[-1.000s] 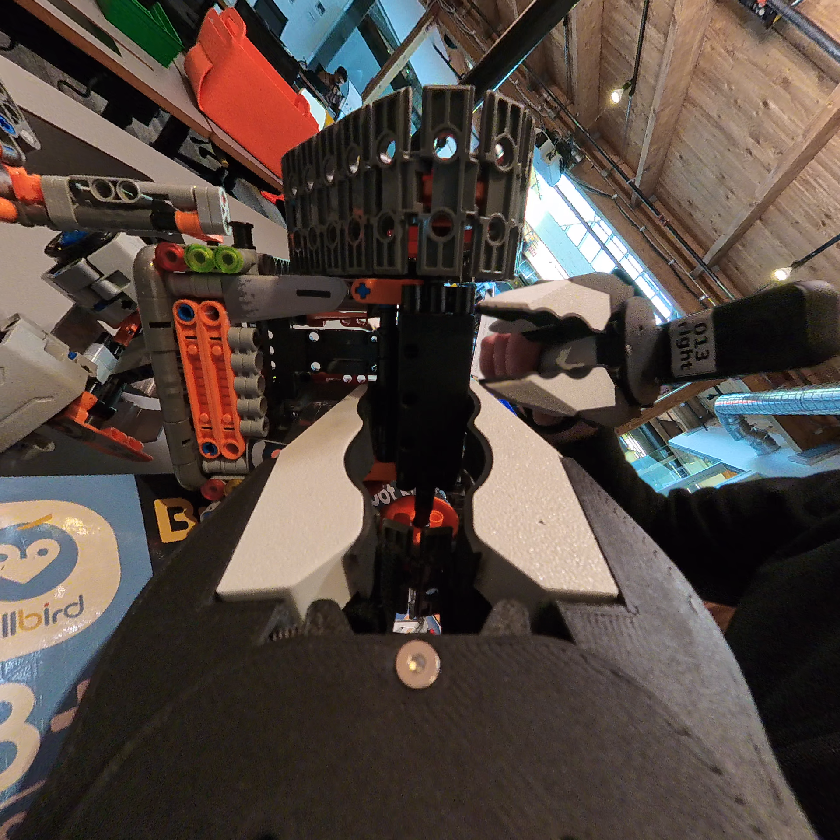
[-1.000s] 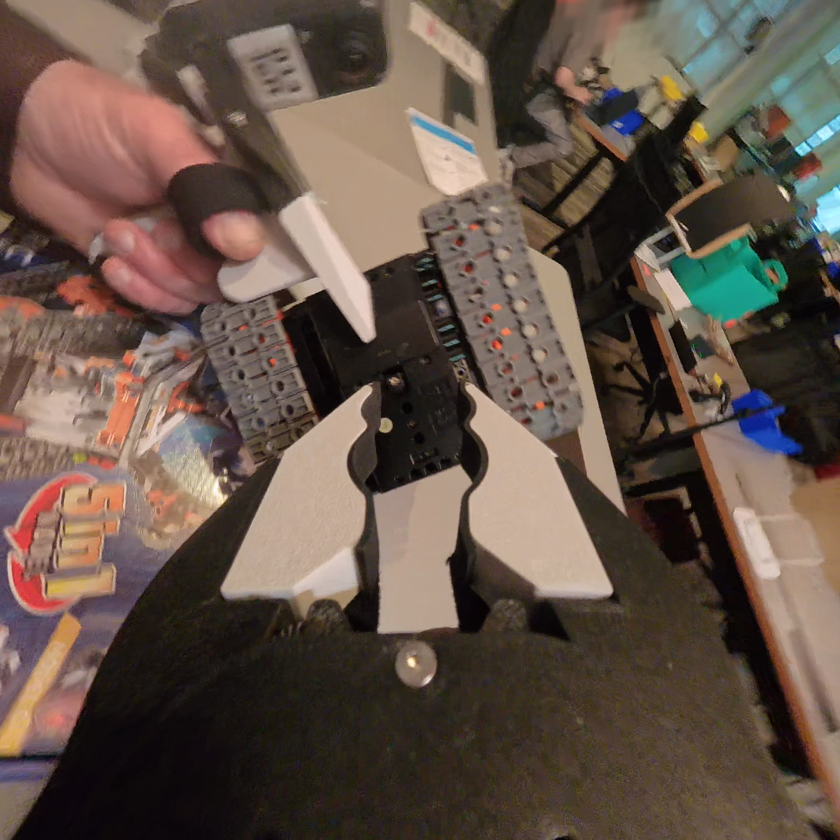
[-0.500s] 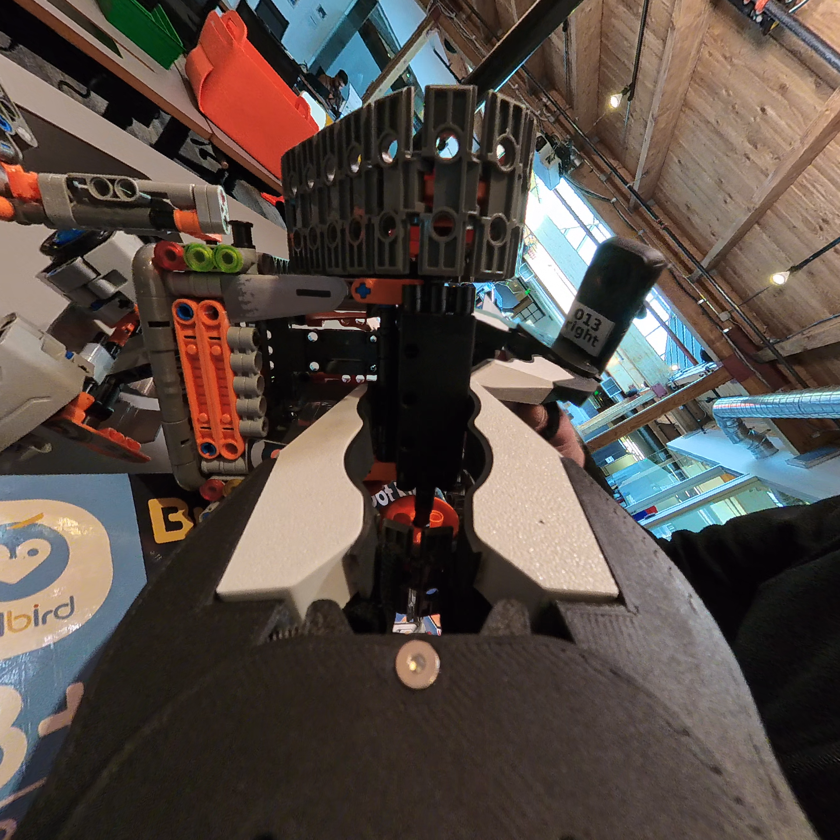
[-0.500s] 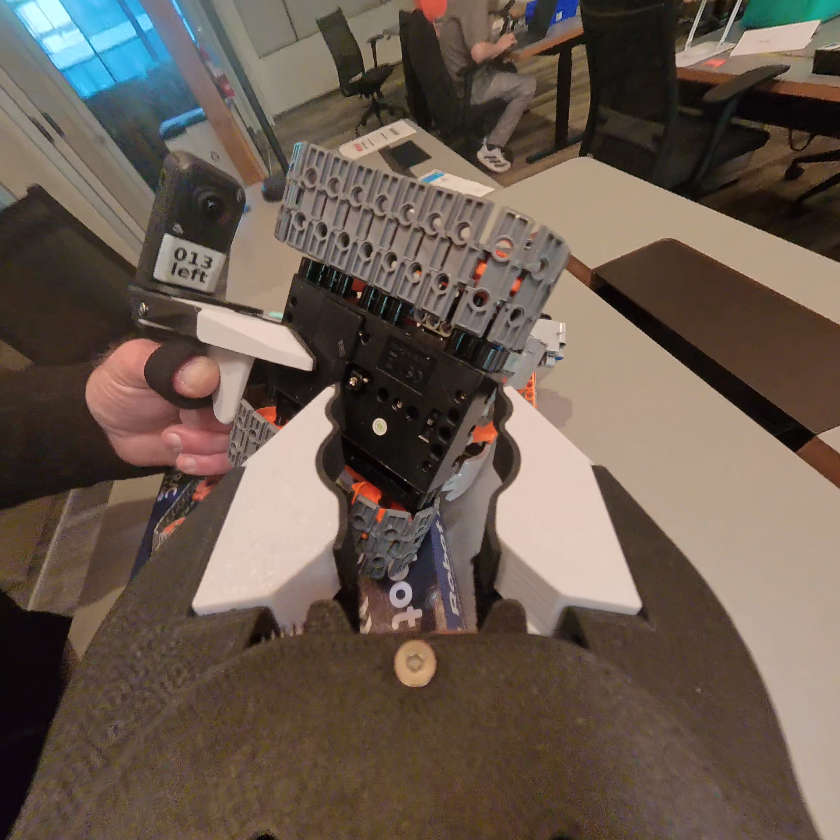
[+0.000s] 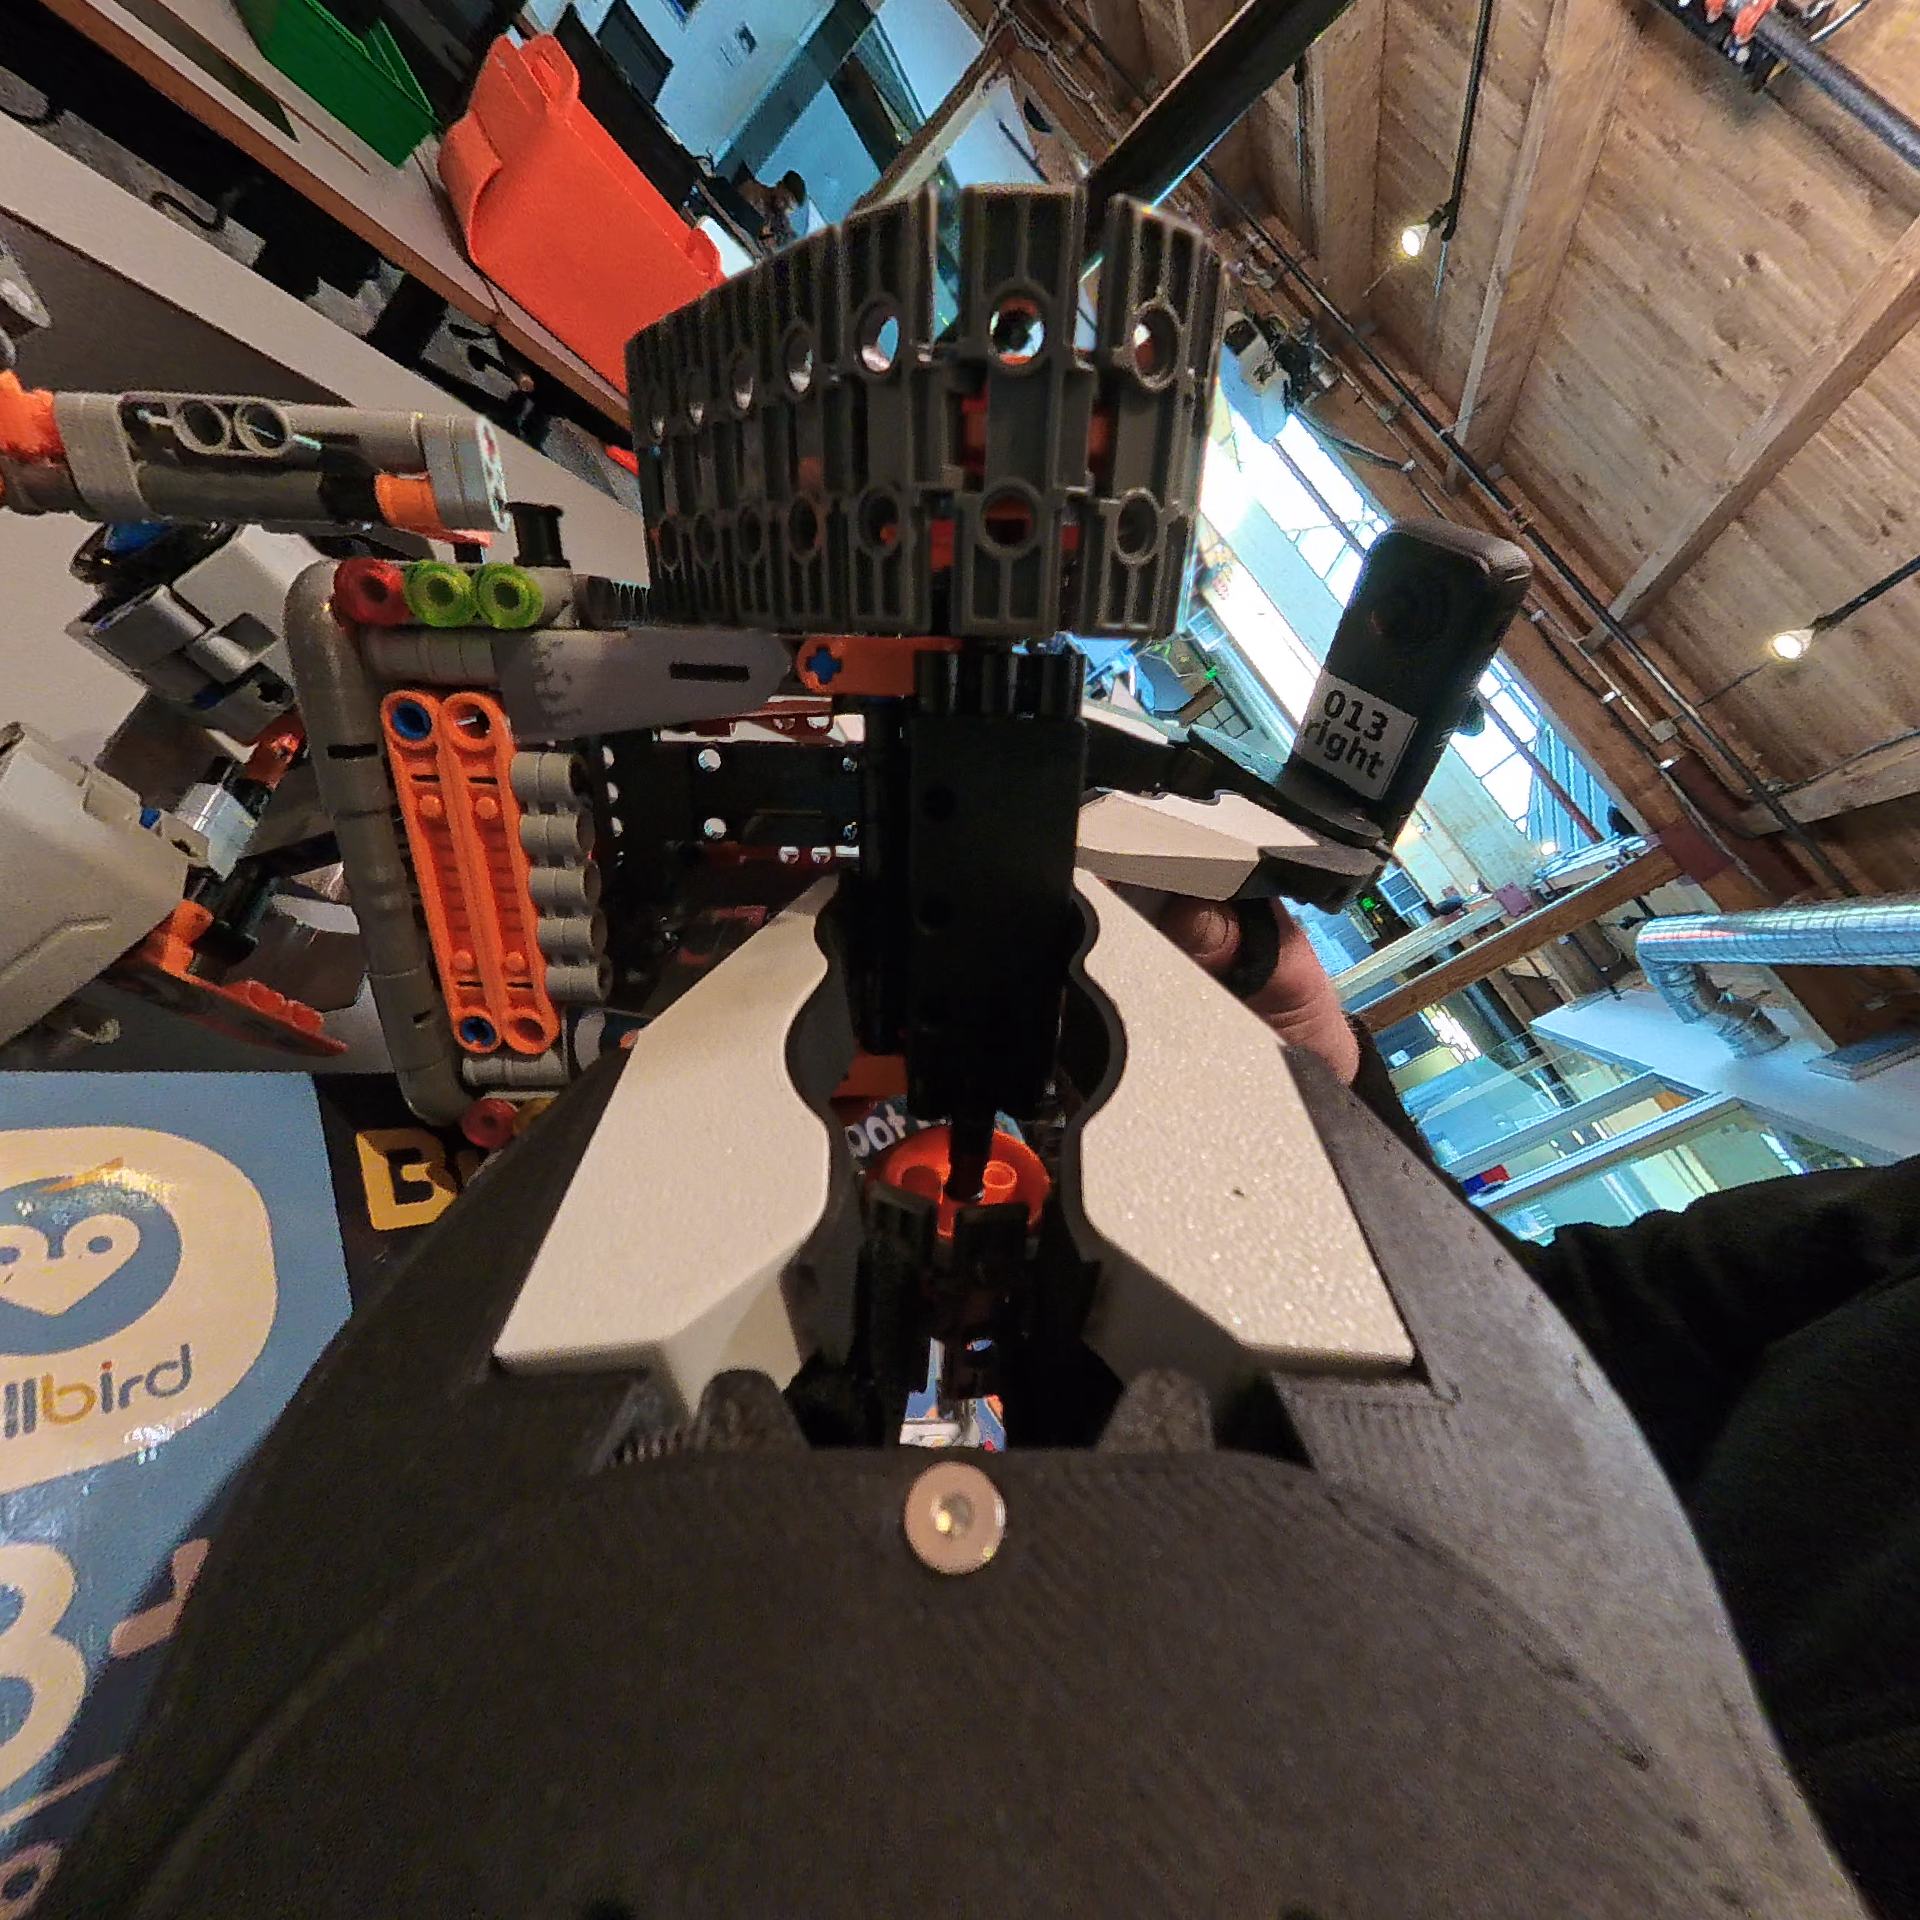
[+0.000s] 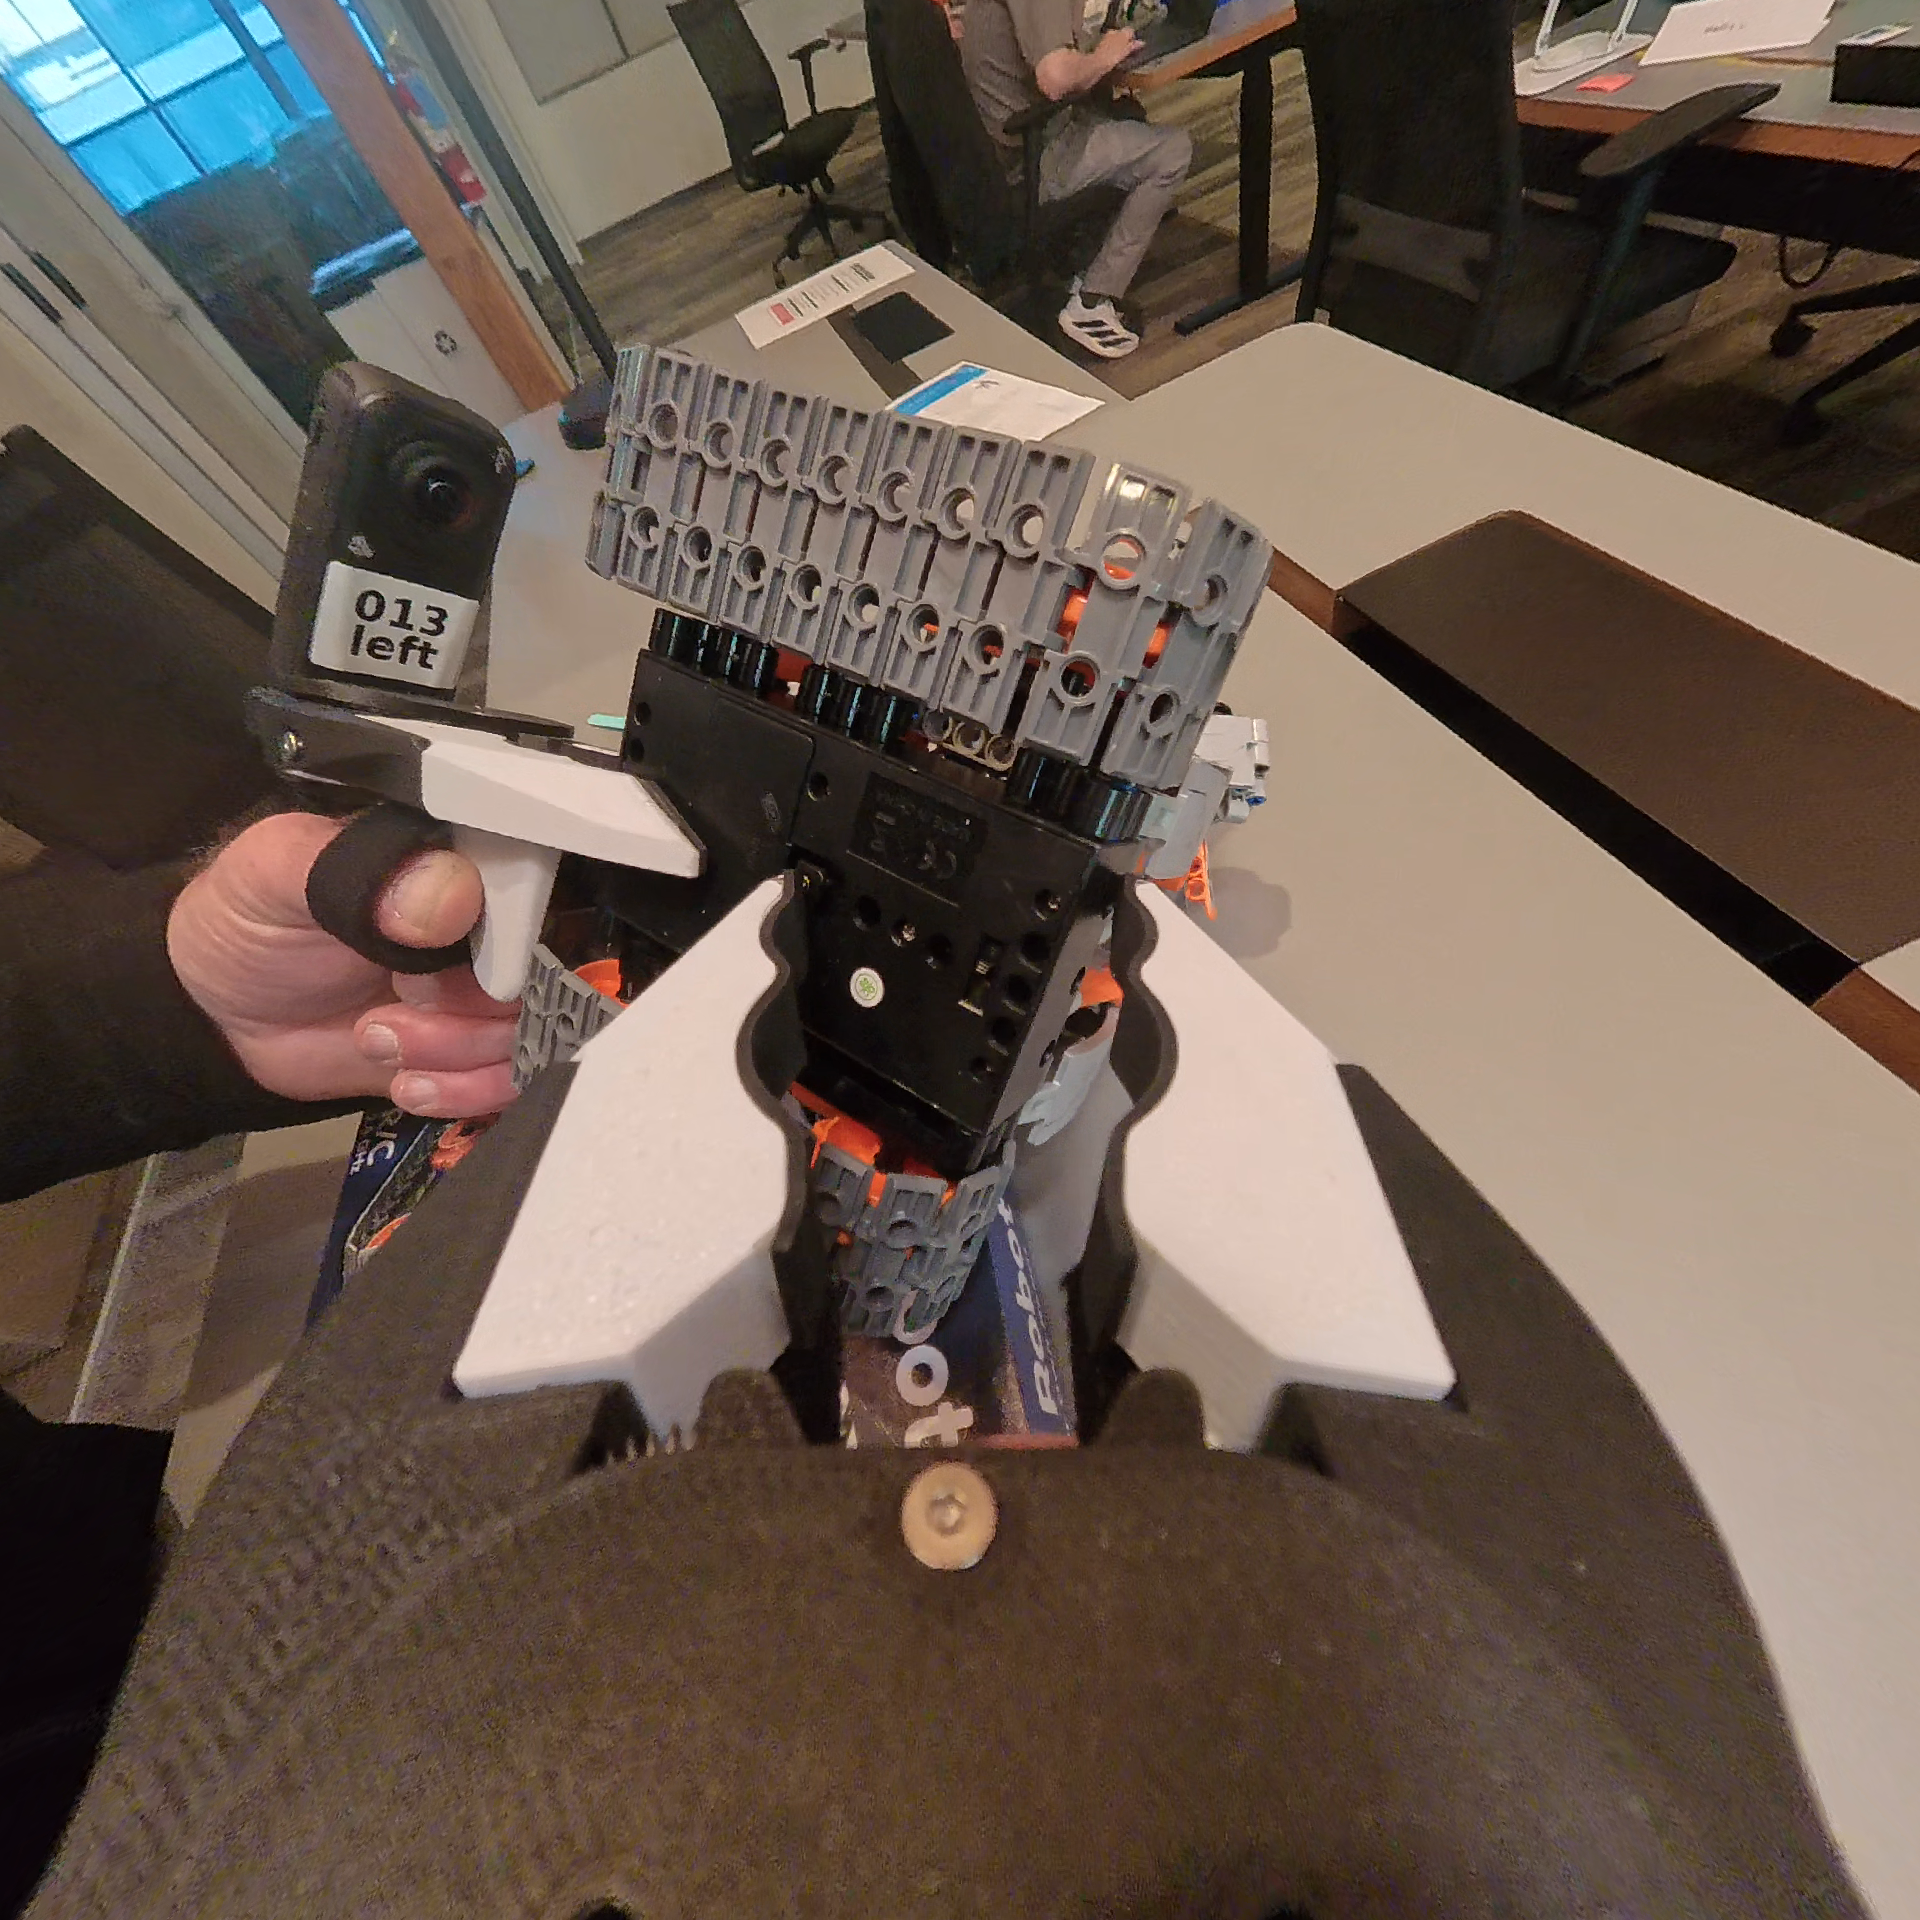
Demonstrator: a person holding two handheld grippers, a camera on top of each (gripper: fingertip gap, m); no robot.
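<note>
A brick-built tracked model is held up between both grippers. It has a black body (image 5: 977, 831), a grey link track (image 5: 925, 416) on top and an orange-and-grey arm (image 5: 468, 873) at the left. My left gripper (image 5: 951, 904) is shut on the black body, with an orange wheel (image 5: 956, 1174) between its fingers lower down. My right gripper (image 6: 951, 904) is shut on the same black body (image 6: 935, 935) from the other side, under the grey track (image 6: 914, 582). Each gripper shows in the other's view: the right gripper (image 5: 1195, 842) and the left gripper (image 6: 582, 810), held by a hand (image 6: 291, 977).
A printed box (image 5: 135, 1299) lies under the model on a grey table (image 6: 1507, 987). An orange bin (image 5: 571, 229) and a green bin (image 5: 343, 62) stand on a far table. A seated person (image 6: 1081, 135) and office chairs (image 6: 1475, 197) are beyond the table.
The right gripper swung round from the model's side and closed on its black body. The left gripper and the model stayed nearly still.
</note>
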